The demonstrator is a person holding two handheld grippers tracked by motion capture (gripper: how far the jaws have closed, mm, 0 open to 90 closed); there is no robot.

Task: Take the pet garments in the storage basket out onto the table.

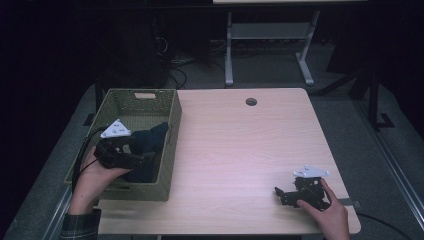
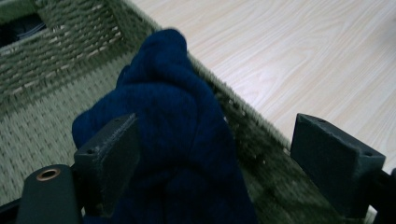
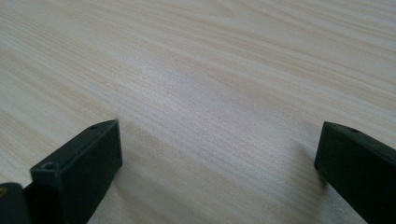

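Left gripper (image 2: 215, 154) gapes wide around the blue cloth (image 2: 173, 140) in the basket (image 2: 56, 60) — right gripper (image 3: 217, 172) wide open, holding nothing.

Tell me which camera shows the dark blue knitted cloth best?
The left gripper view: the dark blue knitted cloth looms close, its knit plain. The high view shows it small and dark inside the green woven basket.
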